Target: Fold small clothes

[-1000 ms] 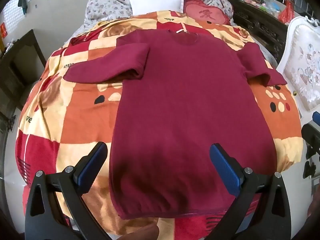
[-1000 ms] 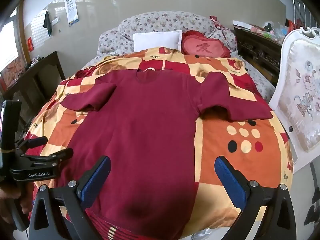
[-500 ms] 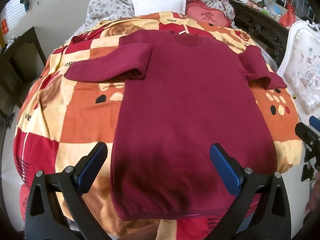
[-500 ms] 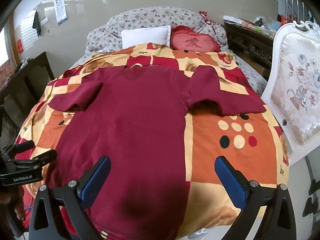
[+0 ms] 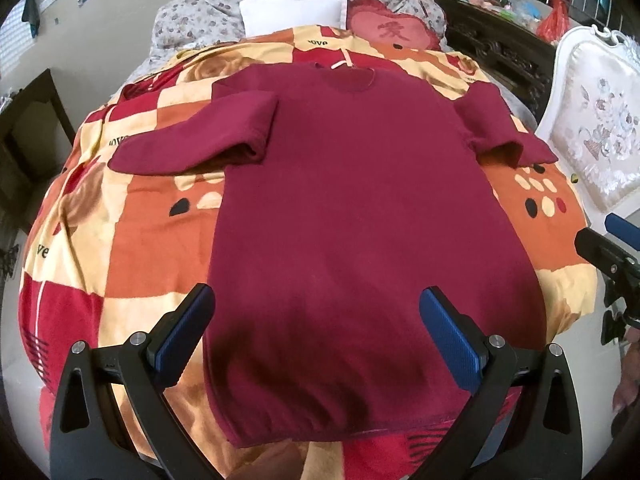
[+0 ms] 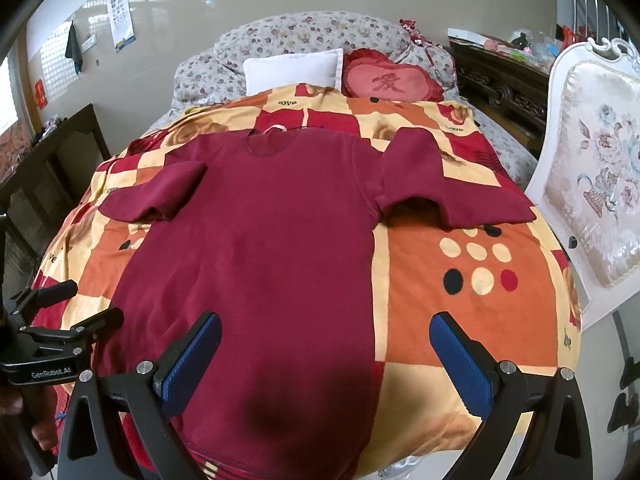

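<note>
A dark red long-sleeved top (image 5: 352, 208) lies flat on the bed, neck away from me, hem at the near edge. It also shows in the right wrist view (image 6: 256, 248). Both sleeves are folded back on themselves at the sides. My left gripper (image 5: 316, 336) is open and empty above the lower part of the top. My right gripper (image 6: 326, 360) is open and empty above the top's right lower edge. Each gripper appears at the edge of the other's view.
The bed has an orange, red and cream patterned blanket (image 5: 120, 240). A white pillow (image 6: 294, 70) and a red heart cushion (image 6: 388, 82) lie at the head. A white upholstered chair (image 6: 592, 200) stands at the right. Dark wooden furniture (image 6: 44, 176) stands at the left.
Both views have shifted slightly over the bed. The top has not moved and both grippers stay open.
</note>
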Action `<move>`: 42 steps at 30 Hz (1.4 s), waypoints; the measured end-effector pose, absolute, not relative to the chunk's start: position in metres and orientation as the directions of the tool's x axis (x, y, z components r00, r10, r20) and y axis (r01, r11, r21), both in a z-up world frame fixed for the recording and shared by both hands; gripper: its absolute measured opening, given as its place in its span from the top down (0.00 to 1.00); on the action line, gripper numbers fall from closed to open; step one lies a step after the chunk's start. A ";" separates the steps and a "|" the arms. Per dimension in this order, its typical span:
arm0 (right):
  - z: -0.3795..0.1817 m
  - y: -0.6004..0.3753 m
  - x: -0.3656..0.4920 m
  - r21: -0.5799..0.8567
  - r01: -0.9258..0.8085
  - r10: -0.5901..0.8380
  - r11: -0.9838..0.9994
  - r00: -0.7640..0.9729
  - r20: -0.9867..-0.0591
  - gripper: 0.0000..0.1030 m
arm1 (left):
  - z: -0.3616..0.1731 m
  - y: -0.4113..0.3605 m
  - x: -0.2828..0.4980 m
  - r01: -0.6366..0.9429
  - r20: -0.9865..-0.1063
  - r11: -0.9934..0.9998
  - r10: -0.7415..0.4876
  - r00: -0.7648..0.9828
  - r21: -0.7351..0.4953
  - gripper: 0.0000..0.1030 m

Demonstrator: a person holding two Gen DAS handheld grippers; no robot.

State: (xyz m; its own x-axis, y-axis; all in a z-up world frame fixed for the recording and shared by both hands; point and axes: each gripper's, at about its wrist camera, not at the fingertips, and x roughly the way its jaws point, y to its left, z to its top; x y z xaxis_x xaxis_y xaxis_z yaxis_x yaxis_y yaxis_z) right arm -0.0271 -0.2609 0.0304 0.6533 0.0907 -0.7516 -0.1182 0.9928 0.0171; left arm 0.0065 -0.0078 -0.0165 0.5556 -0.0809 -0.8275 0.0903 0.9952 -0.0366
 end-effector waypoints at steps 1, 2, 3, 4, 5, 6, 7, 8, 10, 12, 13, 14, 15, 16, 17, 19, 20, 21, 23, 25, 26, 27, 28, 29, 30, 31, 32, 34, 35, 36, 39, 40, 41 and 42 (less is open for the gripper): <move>0.031 -0.261 -0.027 0.017 -0.118 0.090 0.993 0.654 -0.751 0.00 | -0.017 -0.008 0.006 0.090 -0.829 0.995 -0.082 0.553 -0.038 0.00; 0.031 -0.261 -0.027 0.018 -0.118 0.092 0.993 0.653 -0.752 0.00 | -0.018 -0.007 0.006 0.088 -0.832 0.995 -0.079 0.550 -0.037 0.00; 0.030 -0.260 -0.027 0.017 -0.117 0.090 0.993 0.653 -0.752 0.00 | -0.019 -0.007 0.007 0.084 -0.834 0.996 -0.073 0.547 -0.031 0.00; 0.030 -0.261 -0.027 0.014 -0.115 0.087 0.993 0.654 -0.752 0.00 | -0.021 -0.007 0.007 0.080 -0.837 0.997 -0.065 0.544 -0.026 0.00; 0.030 -0.260 -0.027 0.015 -0.113 0.086 0.993 0.652 -0.753 0.00 | -0.022 -0.006 0.007 0.075 -0.839 0.997 -0.064 0.540 -0.027 0.00; 0.030 -0.260 -0.026 0.017 -0.113 0.087 0.993 0.651 -0.754 0.00 | -0.023 -0.005 0.007 0.073 -0.841 0.997 -0.070 0.537 -0.036 0.00; 0.030 -0.260 -0.026 0.016 -0.115 0.087 0.993 0.652 -0.753 0.00 | -0.024 -0.004 0.006 0.072 -0.842 0.997 -0.074 0.535 -0.041 0.00; 0.030 -0.260 -0.027 0.014 -0.116 0.086 0.993 0.653 -0.753 0.00 | -0.025 -0.003 0.007 0.069 -0.843 0.997 -0.075 0.533 -0.045 0.00; 0.030 -0.260 -0.026 0.012 -0.116 0.085 0.993 0.652 -0.754 0.00 | -0.025 -0.003 0.006 0.071 -0.842 0.997 -0.070 0.535 -0.038 0.00; 0.030 -0.259 -0.026 0.012 -0.113 0.083 0.994 0.651 -0.754 0.00 | -0.024 -0.004 0.005 0.078 -0.841 0.996 -0.069 0.537 -0.032 0.00; 0.030 -0.260 -0.026 0.012 -0.112 0.083 0.994 0.650 -0.755 0.00 | -0.024 -0.005 0.005 0.082 -0.840 0.996 -0.071 0.538 -0.032 0.00; 0.030 -0.260 -0.026 0.014 -0.113 0.085 0.993 0.651 -0.754 0.00 | -0.024 -0.005 0.005 0.084 -0.840 0.996 -0.073 0.538 -0.033 0.00; 0.030 -0.260 -0.026 0.013 -0.114 0.085 0.993 0.652 -0.753 0.00 | -0.024 -0.006 0.005 0.087 -0.840 0.996 -0.078 0.537 -0.036 0.00; 0.030 -0.260 -0.026 0.013 -0.115 0.085 0.993 0.651 -0.754 0.00 | -0.024 -0.006 0.005 0.089 -0.841 0.995 -0.080 0.536 -0.037 0.00; 0.030 -0.259 -0.026 0.013 -0.117 0.086 0.993 0.651 -0.754 0.00 | -0.024 -0.007 0.005 0.091 -0.839 0.995 -0.079 0.539 -0.035 0.00; 0.030 -0.259 -0.026 0.010 -0.119 0.086 0.993 0.651 -0.754 0.00 | -0.023 -0.008 0.004 0.098 -0.837 0.995 -0.083 0.541 -0.035 0.00; 0.030 -0.258 -0.026 0.010 -0.120 0.086 0.993 0.650 -0.755 0.00 | -0.023 -0.008 0.004 0.100 -0.838 0.994 -0.085 0.540 -0.037 0.00; 0.030 -0.258 -0.026 0.011 -0.119 0.087 0.993 0.649 -0.756 0.00 | -0.023 -0.008 0.004 0.100 -0.838 0.994 -0.086 0.538 -0.038 0.00; 0.030 -0.258 -0.026 0.012 -0.117 0.086 0.993 0.651 -0.754 0.00 | -0.023 -0.009 0.004 0.101 -0.838 0.994 -0.085 0.539 -0.037 0.00; 0.030 -0.258 -0.026 0.010 -0.119 0.085 0.993 0.651 -0.755 0.00 | -0.023 -0.009 0.004 0.096 -0.838 0.995 -0.082 0.539 -0.036 0.00; 0.030 -0.258 -0.026 0.011 -0.119 0.086 0.993 0.649 -0.756 0.00 | -0.023 -0.008 0.004 0.095 -0.838 0.995 -0.083 0.540 -0.037 0.00; 0.031 -0.258 -0.026 0.012 -0.119 0.087 0.993 0.649 -0.756 0.00 | -0.023 -0.008 0.004 0.094 -0.837 0.995 -0.083 0.540 -0.038 0.00; 0.031 -0.258 -0.026 0.011 -0.120 0.087 0.993 0.650 -0.755 0.00 | -0.022 -0.008 0.004 0.092 -0.837 0.995 -0.081 0.541 -0.037 0.00; 0.030 -0.258 -0.026 0.010 -0.120 0.086 0.993 0.651 -0.754 0.00 | -0.022 -0.008 0.004 0.092 -0.838 0.995 -0.082 0.540 -0.038 0.00; 0.031 -0.258 -0.026 0.013 -0.118 0.087 0.993 0.649 -0.755 0.00 | -0.022 -0.008 0.004 0.093 -0.838 0.995 -0.083 0.540 -0.038 0.00; 0.031 -0.258 -0.026 0.013 -0.118 0.087 0.993 0.650 -0.755 0.00 | -0.022 -0.008 0.004 0.093 -0.837 0.995 -0.082 0.541 -0.037 0.00; 0.031 -0.258 -0.026 0.011 -0.117 0.085 0.993 0.652 -0.754 0.00 | -0.022 -0.008 0.005 0.095 -0.836 0.995 -0.082 0.542 -0.036 0.00; 0.031 -0.257 -0.026 0.011 -0.118 0.086 0.993 0.651 -0.755 0.00 | -0.021 -0.008 0.005 0.099 -0.835 0.995 -0.083 0.544 -0.034 0.00; 0.031 -0.257 -0.025 0.010 -0.117 0.085 0.993 0.651 -0.754 0.00 | -0.021 -0.009 0.005 0.100 -0.835 0.994 -0.084 0.544 -0.034 0.00; 0.031 -0.256 -0.025 0.009 -0.118 0.084 0.993 0.650 -0.755 0.00 | -0.021 -0.009 0.005 0.101 -0.834 0.994 -0.083 0.545 -0.033 0.00; 0.032 -0.256 -0.025 0.008 -0.119 0.084 0.993 0.651 -0.755 0.00 | -0.020 -0.010 0.004 0.103 -0.833 0.994 -0.086 0.546 -0.034 0.00; 0.032 -0.256 -0.025 0.008 -0.121 0.085 0.993 0.651 -0.755 0.00 | -0.020 -0.010 0.004 0.104 -0.833 0.994 -0.085 0.546 -0.034 0.00; 0.032 -0.256 -0.025 0.007 -0.120 0.085 0.993 0.650 -0.755 0.00 | -0.020 -0.010 0.004 0.103 -0.834 0.994 -0.085 0.545 -0.033 0.00; 0.032 -0.256 -0.025 0.005 -0.119 0.082 0.993 0.650 -0.755 0.00 | -0.020 -0.010 0.004 0.103 -0.834 0.994 -0.085 0.546 -0.034 0.00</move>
